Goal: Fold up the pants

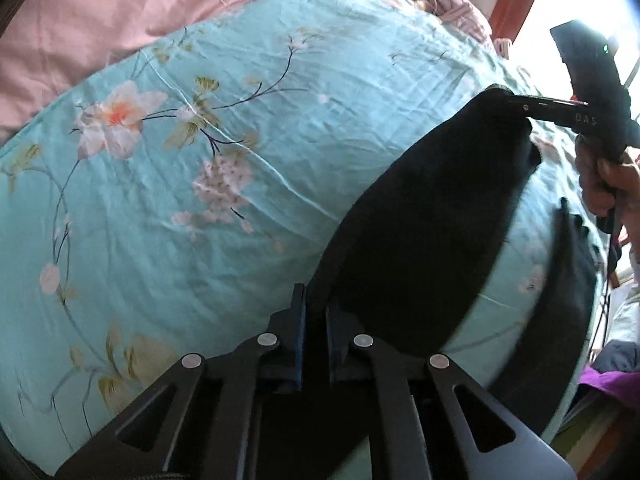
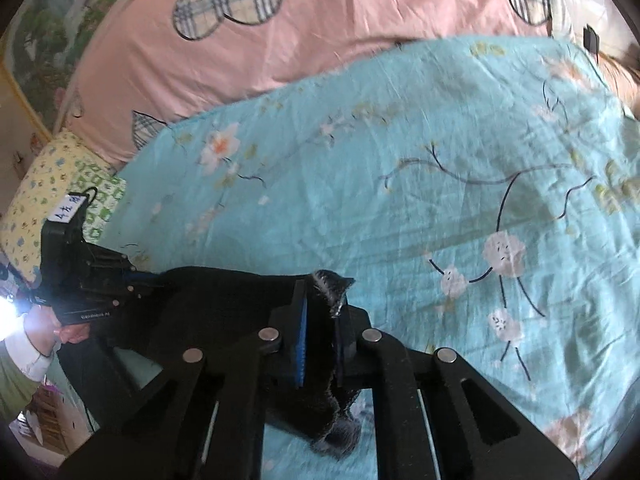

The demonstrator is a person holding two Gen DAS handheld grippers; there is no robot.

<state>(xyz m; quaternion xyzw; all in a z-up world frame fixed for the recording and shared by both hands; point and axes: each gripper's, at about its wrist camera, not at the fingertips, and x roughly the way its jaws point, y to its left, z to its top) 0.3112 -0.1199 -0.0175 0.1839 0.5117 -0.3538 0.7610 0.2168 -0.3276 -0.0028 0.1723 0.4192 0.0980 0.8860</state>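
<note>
1. Pants (image 1: 424,216) lie black on the floral sheet (image 1: 200,200), stretched between both grippers.
2. Left gripper (image 1: 316,312): jaws clamped on one fabric edge.
3. Right gripper (image 2: 322,312): jaws pinching the other edge.

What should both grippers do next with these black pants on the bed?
Probably lift together: the left gripper and right gripper each have jaws shut on an edge of the black pants, which stretch between them over the floral sheet.
</note>
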